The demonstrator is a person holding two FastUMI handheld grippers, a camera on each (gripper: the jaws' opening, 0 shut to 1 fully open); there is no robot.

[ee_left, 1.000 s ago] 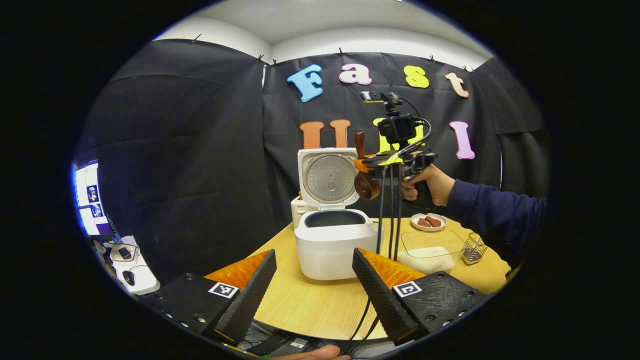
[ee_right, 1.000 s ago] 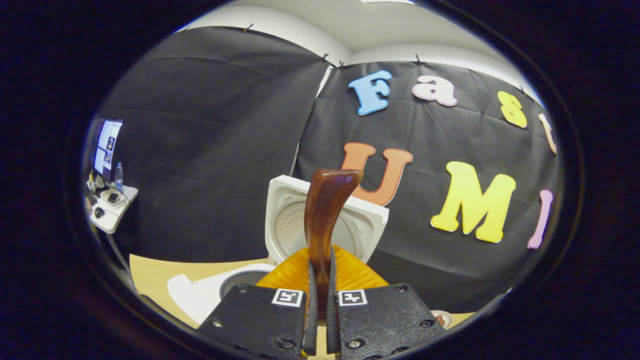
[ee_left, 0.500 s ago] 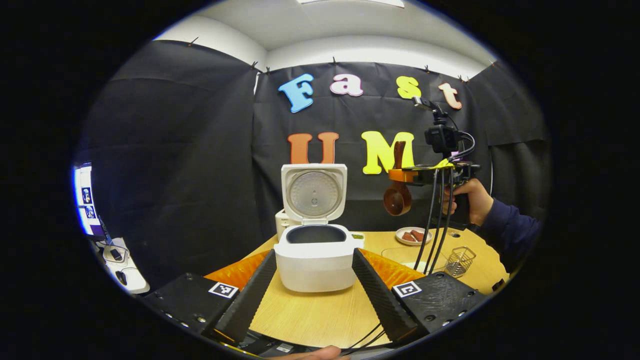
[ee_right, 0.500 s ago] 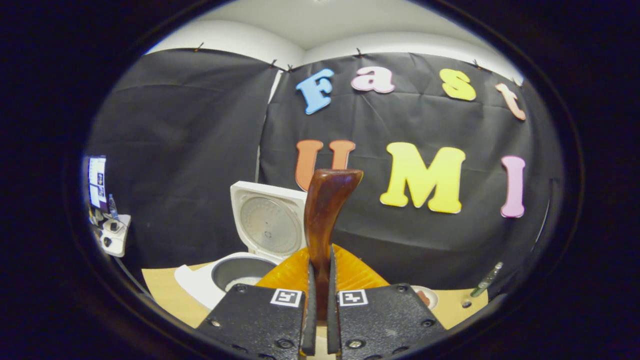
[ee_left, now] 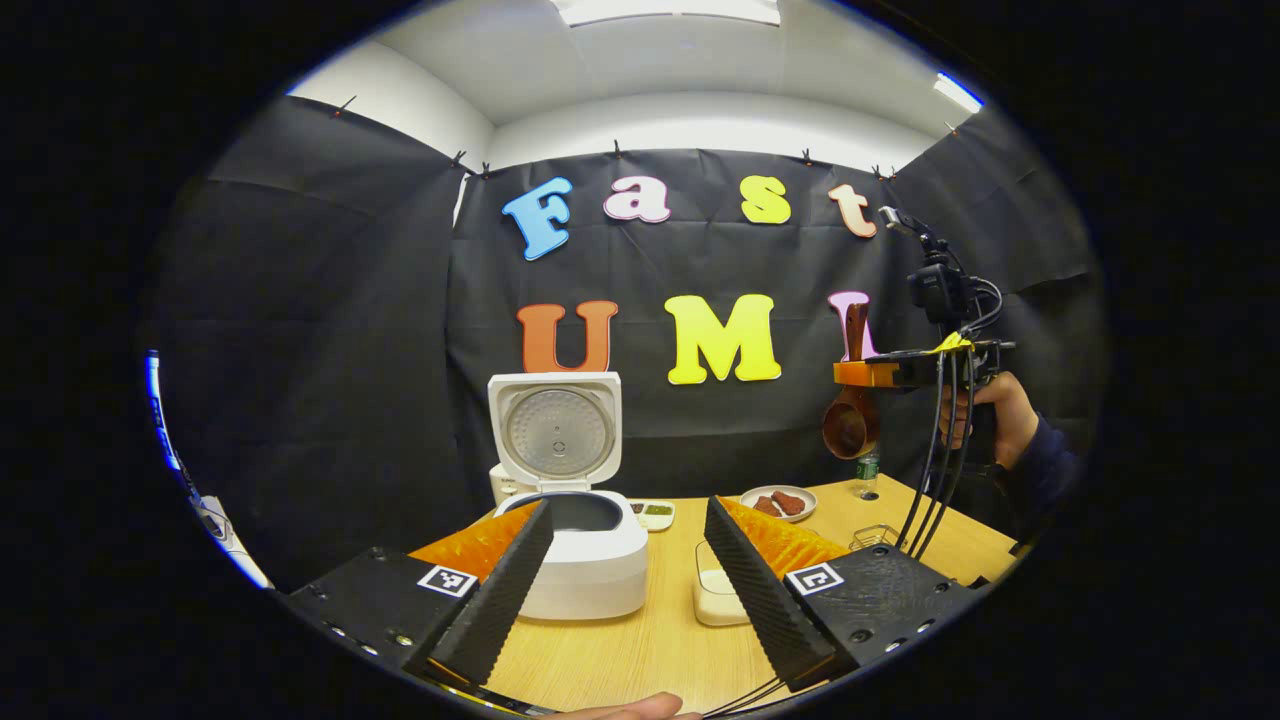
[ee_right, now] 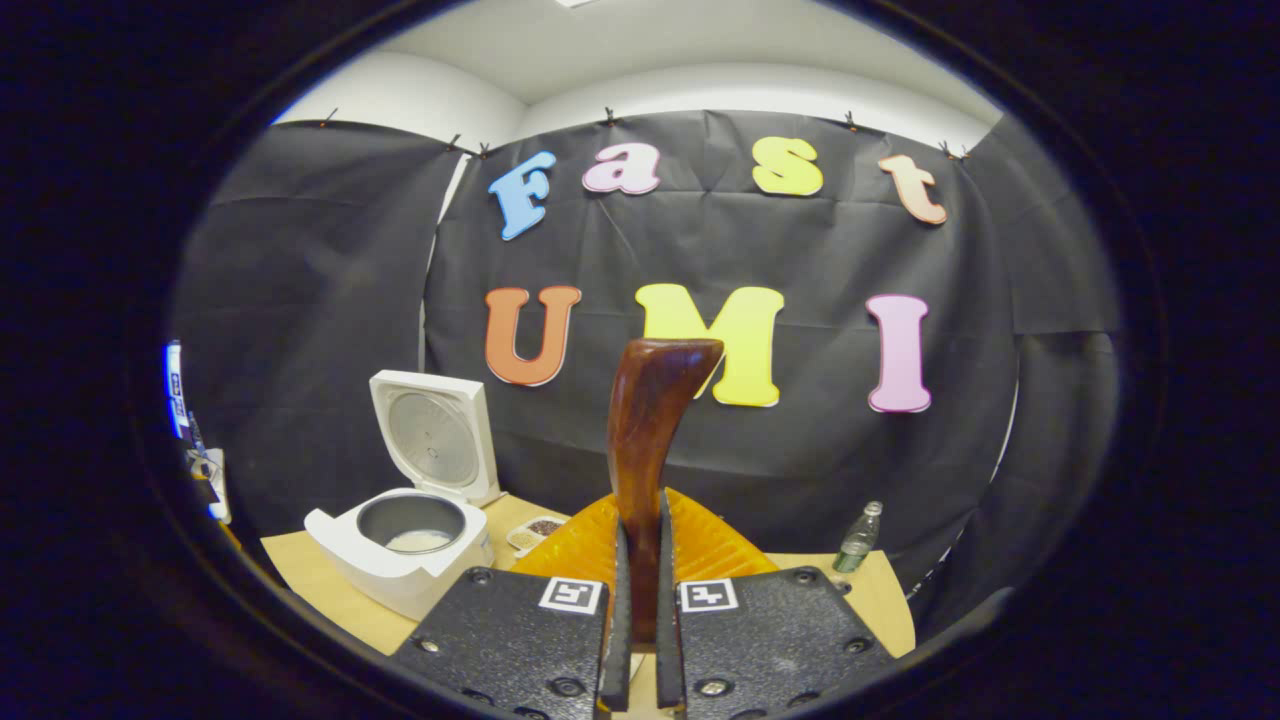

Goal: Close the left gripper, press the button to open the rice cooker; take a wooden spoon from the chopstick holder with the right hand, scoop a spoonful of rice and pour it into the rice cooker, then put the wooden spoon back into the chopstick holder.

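Wooden spoon [ee_right: 650, 440] clamped upright between right gripper [ee_right: 638, 640] jaws

From my station I can read no print, brand or number on anything on the table. The only signs I see are square black-and-white coded markers: one on each finger mount of the left gripper [ee_left: 625, 570], at [ee_left: 446, 580] and [ee_left: 812, 577], and a pair side by side on the right gripper [ee_right: 640, 640], at [ee_right: 569, 594] and [ee_right: 705, 595]. They are patterns of blocks and carry no letters or digits. The bottle [ee_right: 858, 540] at the table's far edge has a label band, too small for me to make out.
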